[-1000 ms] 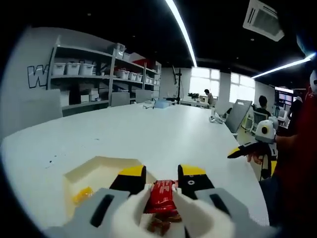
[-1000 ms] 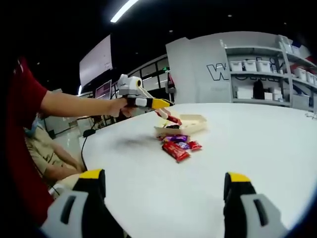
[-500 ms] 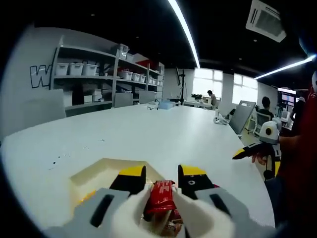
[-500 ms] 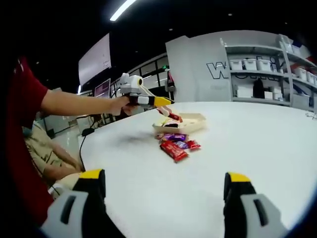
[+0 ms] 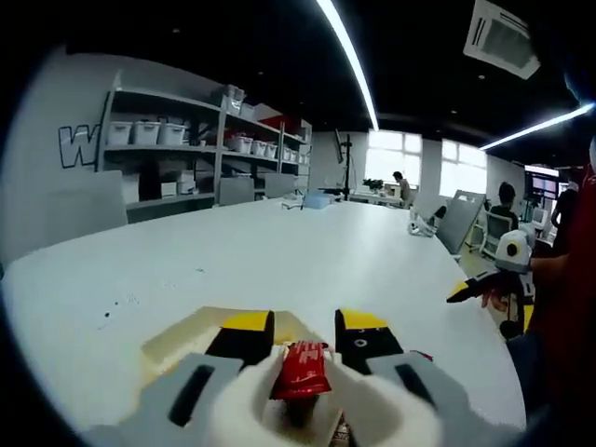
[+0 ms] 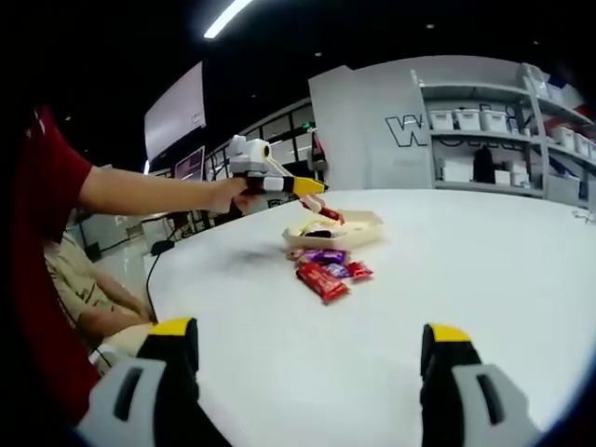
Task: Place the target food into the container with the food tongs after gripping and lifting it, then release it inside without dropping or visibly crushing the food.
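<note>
Left gripper view: at lower centre, left gripper (image 5: 303, 335) clamped on white food tongs (image 5: 279, 400), which pinch one red-wrapped snack (image 5: 304, 365) above the cream container (image 5: 186, 328) on the white tabletop (image 5: 279, 251). Best lowered until the snack sits well inside the walls, then eased open slowly, without added squeeze on the wrapper. At right edge, the other gripper in a hand.

Right gripper view: at the bottom, right gripper (image 6: 312, 358) spread wide, holding nothing. Upper centre, left gripper and tongs poised over the one container (image 6: 358, 226), red snack hanging just above its rim. In front of the container, loose wrapped snacks (image 6: 328, 270): about four, red and purple, exact count hard to tell. Two grippers, one pair of tongs.
</note>
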Demonstrator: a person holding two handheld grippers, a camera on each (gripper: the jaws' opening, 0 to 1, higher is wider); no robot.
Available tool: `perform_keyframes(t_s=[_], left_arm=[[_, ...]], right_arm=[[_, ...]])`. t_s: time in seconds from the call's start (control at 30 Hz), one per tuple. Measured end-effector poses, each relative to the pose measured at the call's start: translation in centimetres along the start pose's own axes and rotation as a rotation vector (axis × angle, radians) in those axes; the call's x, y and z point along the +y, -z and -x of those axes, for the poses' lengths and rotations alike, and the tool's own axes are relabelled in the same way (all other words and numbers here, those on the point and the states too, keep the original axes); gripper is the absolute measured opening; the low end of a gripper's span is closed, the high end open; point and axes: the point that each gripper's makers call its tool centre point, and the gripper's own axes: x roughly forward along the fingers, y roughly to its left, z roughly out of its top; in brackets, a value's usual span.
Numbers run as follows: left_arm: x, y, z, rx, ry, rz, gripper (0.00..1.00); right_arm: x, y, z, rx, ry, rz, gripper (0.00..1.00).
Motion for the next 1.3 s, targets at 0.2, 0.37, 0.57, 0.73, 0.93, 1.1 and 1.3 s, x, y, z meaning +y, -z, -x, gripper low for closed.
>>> perform_keyframes(t_s=[0.2, 0.37, 0.57, 0.73, 0.93, 1.1, 1.3], left_arm=[[1.6, -0.1, 0.1, -0.024, -0.061, -0.048, 0.30], [1.6, 0.2, 0.1, -0.010, -0.054, -0.035, 0.30], [1.1, 0.3, 0.2, -0.013, -0.050, -0.028, 0.30], [0.3, 0.5, 0.3, -0.003, -0.034, -0.019, 0.30], [-1.0, 0.6, 0.5, 0.005, -0.017, -0.017, 0.30], [-2.2, 0.9, 0.8, 0.019, 0.000, -0.026, 0.30], [-3.3, 1.6, 0.9, 0.029, 0.010, -0.011, 0.30]], right_arm=[[-0.3, 0.2, -0.1, 0.007, 0.004, -0.004, 0.99], [-0.3, 0.3, -0.2, 0.010, 0.002, -0.005, 0.99], [0.0, 0.4, -0.4, 0.012, -0.004, -0.002, 0.99], [0.1, 0.1, -0.2, 0.004, -0.001, -0.001, 0.99], [0.7, 0.0, 0.0, -0.001, -0.010, 0.002, 0.99], [1.1, 0.1, 0.0, 0.001, -0.018, 0.010, 0.99], [1.5, 0.0, 0.3, -0.008, -0.025, 0.009, 0.99]])
